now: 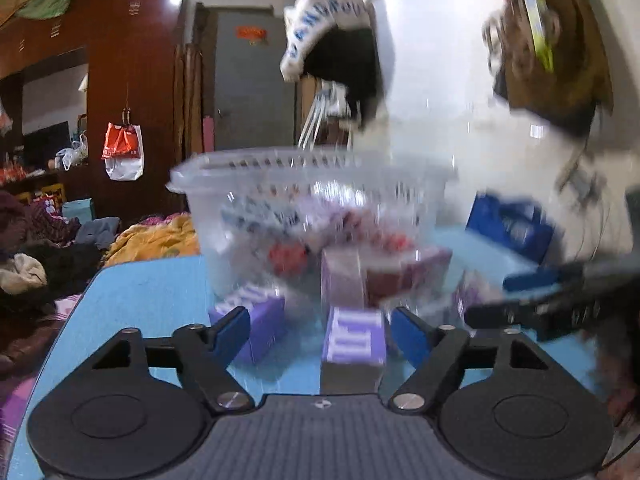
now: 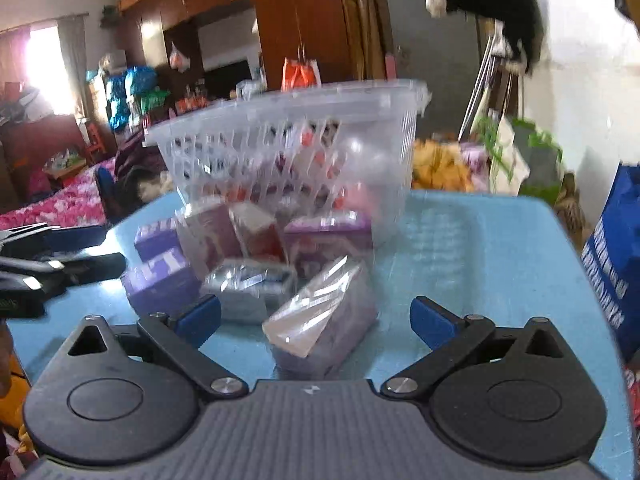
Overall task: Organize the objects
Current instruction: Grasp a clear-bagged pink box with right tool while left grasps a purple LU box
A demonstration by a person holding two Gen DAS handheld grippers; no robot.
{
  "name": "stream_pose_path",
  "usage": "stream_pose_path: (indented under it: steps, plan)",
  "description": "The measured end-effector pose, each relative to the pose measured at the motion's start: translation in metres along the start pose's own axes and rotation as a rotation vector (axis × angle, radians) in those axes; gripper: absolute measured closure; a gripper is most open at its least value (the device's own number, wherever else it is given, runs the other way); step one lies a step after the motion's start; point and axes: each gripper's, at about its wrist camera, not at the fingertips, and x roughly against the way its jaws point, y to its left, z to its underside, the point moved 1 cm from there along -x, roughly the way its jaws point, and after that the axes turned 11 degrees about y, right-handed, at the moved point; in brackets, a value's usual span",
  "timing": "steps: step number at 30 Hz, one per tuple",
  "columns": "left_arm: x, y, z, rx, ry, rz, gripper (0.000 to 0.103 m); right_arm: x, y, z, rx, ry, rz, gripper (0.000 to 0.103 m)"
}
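Both claws, left claw (image 1: 320,330) and right claw (image 2: 316,320), gape over light, slippery wrapped boxes (image 2: 320,320) at twelve o'clock; grip flat sides.

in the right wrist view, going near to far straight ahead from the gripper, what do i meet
right gripper with its jaws open → shiny plastic-wrapped purple box lying tilted on the light blue table → upright purple carton → clear slotted plastic basket → dark brown wooden wardrobe
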Motion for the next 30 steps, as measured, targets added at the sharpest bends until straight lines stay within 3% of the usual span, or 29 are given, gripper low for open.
stream_pose_path:
  steps: [2, 4, 10, 12, 15, 30]
  plan:
    - [-0.007, -0.002, 0.001, 0.001, 0.029, 0.01, 0.036, -0.003, 0.004, 0.01, -0.001, 0.036, 0.004, 0.012]
    - [-0.013, -0.005, 0.004, -0.007, 0.057, 0.017, 0.036, -0.005, 0.007, 0.012, 0.016, 0.051, 0.029, 0.014]
    - [-0.027, -0.014, 0.013, -0.012, 0.104, 0.011, 0.06, -0.007, 0.02, 0.019, 0.054, 0.071, 0.102, 0.03]
    - [-0.027, -0.013, 0.015, -0.009, 0.104, 0.01, 0.061, -0.006, 0.02, 0.02, 0.063, 0.067, 0.109, 0.033]
    - [-0.025, -0.014, 0.017, -0.009, 0.091, 0.008, 0.061, -0.004, 0.02, 0.021, 0.06, 0.052, 0.117, 0.046]
    - [-0.017, -0.013, 0.02, -0.008, 0.019, 0.057, 0.061, 0.012, 0.027, 0.026, 0.093, -0.079, 0.1, 0.05]
